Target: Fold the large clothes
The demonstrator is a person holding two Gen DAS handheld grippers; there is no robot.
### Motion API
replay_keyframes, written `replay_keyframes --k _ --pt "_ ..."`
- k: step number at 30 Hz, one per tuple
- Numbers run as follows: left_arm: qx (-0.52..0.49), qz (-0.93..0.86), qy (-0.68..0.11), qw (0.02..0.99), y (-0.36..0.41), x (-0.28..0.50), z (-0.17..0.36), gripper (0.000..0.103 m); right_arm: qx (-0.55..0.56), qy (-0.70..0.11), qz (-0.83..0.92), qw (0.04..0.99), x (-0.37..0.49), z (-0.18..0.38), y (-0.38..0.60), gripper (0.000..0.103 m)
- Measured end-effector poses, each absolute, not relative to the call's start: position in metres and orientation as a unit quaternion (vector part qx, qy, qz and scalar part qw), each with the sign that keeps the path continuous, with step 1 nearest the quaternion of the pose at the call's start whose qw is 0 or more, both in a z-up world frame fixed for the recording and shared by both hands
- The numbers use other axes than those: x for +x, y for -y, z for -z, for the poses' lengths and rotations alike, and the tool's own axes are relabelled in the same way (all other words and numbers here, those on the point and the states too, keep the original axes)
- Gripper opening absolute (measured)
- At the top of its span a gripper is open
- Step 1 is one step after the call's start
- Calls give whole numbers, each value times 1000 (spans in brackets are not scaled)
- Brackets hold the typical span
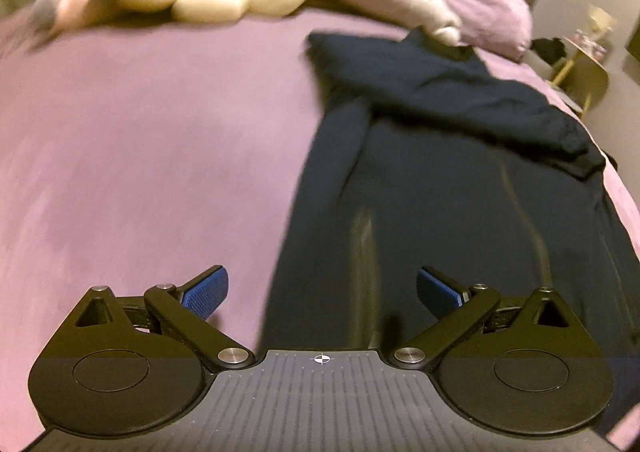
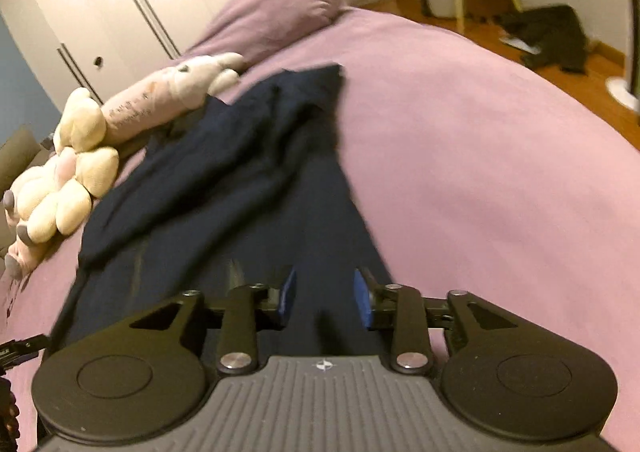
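navy garment point(image 1: 460, 172) lies lengthwise on purple bedspread point(image 1: 140, 132), one end folded over | left gripper point(image 1: 322, 292) jaws wide apart, empty | right gripper point(image 2: 325, 298) jaws parted (nothing pinched) above cloth

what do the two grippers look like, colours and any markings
Both look alike. The left gripper and right gripper each have a grey ribbed body with a small white crosshair mark at its front edge, two round black discs at the sides, and black linkage arms joined by silver pins. The fingers end in blue textured pads. No cables or sleeves show.
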State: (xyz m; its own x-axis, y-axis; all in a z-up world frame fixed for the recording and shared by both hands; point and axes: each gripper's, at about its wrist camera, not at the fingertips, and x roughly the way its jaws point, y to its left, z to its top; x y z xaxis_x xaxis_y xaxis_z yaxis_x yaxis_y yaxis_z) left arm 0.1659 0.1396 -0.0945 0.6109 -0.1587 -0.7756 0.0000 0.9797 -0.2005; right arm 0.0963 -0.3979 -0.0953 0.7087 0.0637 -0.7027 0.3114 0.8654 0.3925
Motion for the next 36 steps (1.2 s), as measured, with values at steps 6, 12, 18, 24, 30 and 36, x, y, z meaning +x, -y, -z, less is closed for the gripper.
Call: replay_keyframes --k 6,12,18,24,30,36 --pt "-162 59 -464 869 -167 113 108 103 297 -395 67 867 29 108 411 52" --pt "-181 78 -470 860 -169 104 113 99 319 -413 46 852 25 117 410 54" --pt "-202 83 -483 848 -176 95 119 71 328 -425 16 844 23 127 411 27" --pt "-220 114 -485 839 -187 92 114 57 377 -414 -27 828 17 124 417 29" --pt "-203 124 -504 830 -185 97 119 61 367 -444 -34 817 25 129 415 35" --pt "-239 127 -500 823 -193 99 110 22 331 -457 -31 825 29 126 408 21"
